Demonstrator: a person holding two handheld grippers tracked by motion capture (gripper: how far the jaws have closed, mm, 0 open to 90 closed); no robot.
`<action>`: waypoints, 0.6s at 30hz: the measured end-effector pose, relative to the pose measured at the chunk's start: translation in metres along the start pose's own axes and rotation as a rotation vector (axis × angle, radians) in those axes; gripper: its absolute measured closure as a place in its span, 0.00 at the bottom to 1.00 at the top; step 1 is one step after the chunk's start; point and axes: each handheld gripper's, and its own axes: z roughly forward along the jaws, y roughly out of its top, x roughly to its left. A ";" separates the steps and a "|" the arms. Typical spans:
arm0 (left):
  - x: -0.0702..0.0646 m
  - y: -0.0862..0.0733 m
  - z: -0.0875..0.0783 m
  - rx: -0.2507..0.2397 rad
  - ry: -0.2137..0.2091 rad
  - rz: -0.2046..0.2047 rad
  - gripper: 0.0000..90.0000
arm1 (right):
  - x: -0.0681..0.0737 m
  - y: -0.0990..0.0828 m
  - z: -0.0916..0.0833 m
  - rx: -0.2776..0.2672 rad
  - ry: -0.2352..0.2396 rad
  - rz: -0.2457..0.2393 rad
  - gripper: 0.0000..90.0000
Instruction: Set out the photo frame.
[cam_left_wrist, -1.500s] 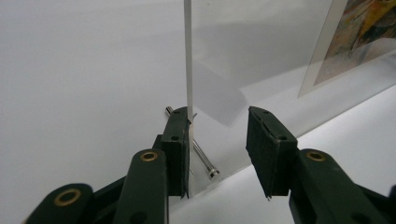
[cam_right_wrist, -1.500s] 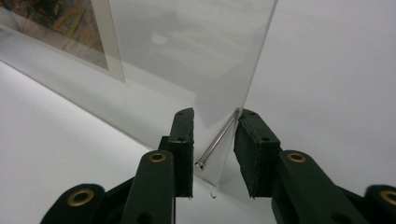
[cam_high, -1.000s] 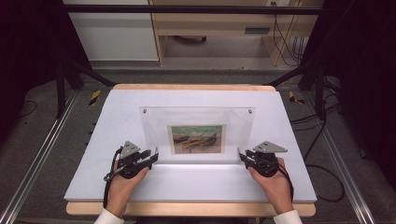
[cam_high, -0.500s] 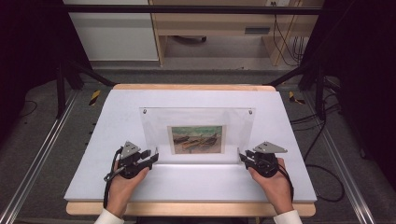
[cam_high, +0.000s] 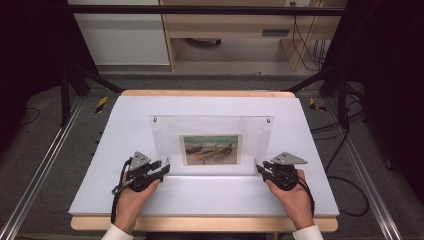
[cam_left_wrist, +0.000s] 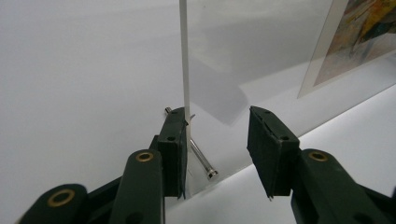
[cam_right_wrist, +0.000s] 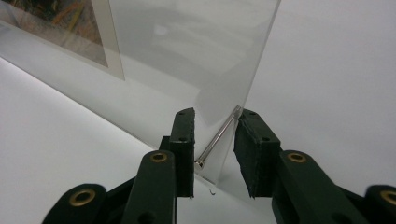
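A clear acrylic picture frame (cam_high: 250, 140) stands upright on the white table top (cam_high: 125, 125), with a painted print (cam_high: 210, 149) in its middle. My left gripper (cam_high: 164, 168) is at the frame's lower left corner. In the left gripper view its jaws (cam_left_wrist: 217, 135) are open: one pad lies against the pane's edge (cam_left_wrist: 184, 70), the other stands well off. A metal pin (cam_left_wrist: 203, 163) pokes through the pane between them. My right gripper (cam_high: 260, 168) is at the lower right corner. In the right gripper view it (cam_right_wrist: 215, 126) is shut end to end on a metal pin (cam_right_wrist: 219, 136) that runs through the pane (cam_right_wrist: 196, 56).
The white top rests on a wooden table whose front edge (cam_high: 200, 224) lies near the person's wrists. Dark frame struts and cables (cam_high: 345, 140) stand to the right, metal rails (cam_high: 40, 170) to the left, and a wooden bench (cam_high: 230, 30) behind the table.
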 end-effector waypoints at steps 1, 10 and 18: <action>0.000 0.000 0.000 0.000 0.000 0.000 0.64 | 0.000 0.000 0.000 0.000 0.000 0.000 0.76; -0.001 0.001 0.000 0.006 0.015 0.031 0.64 | 0.000 0.000 0.000 -0.001 -0.003 -0.010 0.76; -0.002 0.001 0.000 0.000 0.021 0.051 0.64 | 0.000 0.000 0.001 -0.007 0.001 -0.010 0.74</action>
